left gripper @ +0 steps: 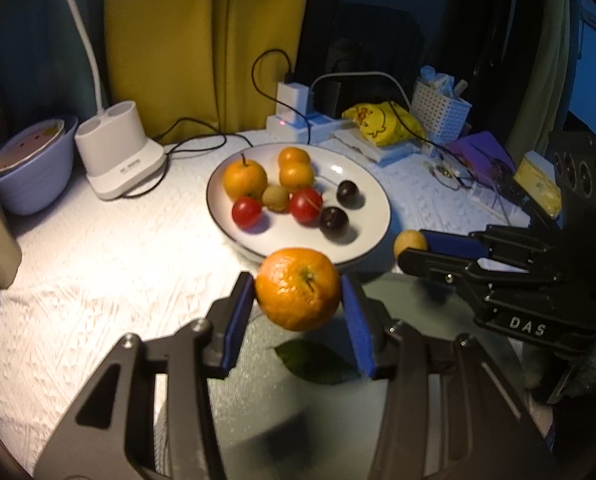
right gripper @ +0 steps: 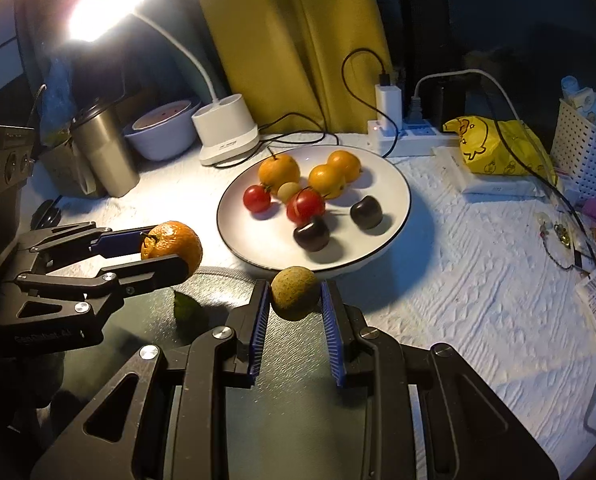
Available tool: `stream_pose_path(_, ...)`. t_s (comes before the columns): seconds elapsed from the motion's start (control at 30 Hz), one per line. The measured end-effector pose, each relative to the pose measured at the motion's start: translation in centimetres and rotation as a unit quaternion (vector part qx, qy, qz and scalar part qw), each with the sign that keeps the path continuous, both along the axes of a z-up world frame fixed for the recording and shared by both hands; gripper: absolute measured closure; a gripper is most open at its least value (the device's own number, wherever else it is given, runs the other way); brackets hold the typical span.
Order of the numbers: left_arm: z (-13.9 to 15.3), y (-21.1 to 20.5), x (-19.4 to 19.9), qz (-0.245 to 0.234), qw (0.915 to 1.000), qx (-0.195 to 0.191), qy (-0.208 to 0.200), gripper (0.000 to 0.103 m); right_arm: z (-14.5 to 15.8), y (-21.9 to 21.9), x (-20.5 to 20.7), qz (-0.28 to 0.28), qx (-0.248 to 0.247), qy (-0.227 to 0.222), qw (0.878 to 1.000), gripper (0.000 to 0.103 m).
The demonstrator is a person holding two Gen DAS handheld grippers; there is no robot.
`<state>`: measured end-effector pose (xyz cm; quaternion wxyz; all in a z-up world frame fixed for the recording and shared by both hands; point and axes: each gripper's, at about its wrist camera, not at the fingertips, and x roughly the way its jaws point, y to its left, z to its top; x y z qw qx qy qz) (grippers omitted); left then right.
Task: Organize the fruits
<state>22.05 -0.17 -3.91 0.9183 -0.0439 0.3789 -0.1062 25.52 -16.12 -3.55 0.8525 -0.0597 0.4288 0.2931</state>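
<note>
The left gripper [left gripper: 298,300] tilts downward, its blue pads clamped on either side of a mandarin [left gripper: 298,294]. Just beside it, the right gripper [right gripper: 293,298] tilts down likewise, jaws pinched on a small tan fruit [right gripper: 295,292].

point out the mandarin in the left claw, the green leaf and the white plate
mandarin [left gripper: 298,294], left wrist view, middle of its peel beside the stem
green leaf [left gripper: 318,362], left wrist view, centre of the blade
white plate [left gripper: 372,196], left wrist view, bare right inner surface
</note>
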Motion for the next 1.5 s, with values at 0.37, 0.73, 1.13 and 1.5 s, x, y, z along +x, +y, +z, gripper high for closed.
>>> stream_pose_path(0.37, -0.6, 0.2, 2.2, 0.004, 1.0, -0.004, 0.006, 0.057, -0.3, -0.4, 2.1, -0.012, 0.01, -0.004, 1.0, 0.075)
stream_pose_path(0.73, -1.0, 0.1, 4.6, -0.002, 0.9999, -0.009, 0.012, 0.057, -1.2, -0.2, 3.7, -0.011, 0.017, 0.0, 1.0, 0.075)
stream_pose_path(1.13, -1.1, -0.2, 5.2, -0.002, 0.9997, -0.013, 0.019, 0.056, -1.7, 0.0, 4.2, -0.01, 0.012, 0.003, 1.0, 0.075)
stream_pose_path(1.5, 0.6, -0.2, 3.7, -0.003, 0.9999, -0.015, -0.005, 0.056, -0.6, 0.1, 3.4, -0.009, 0.009, -0.007, 1.0, 0.075)
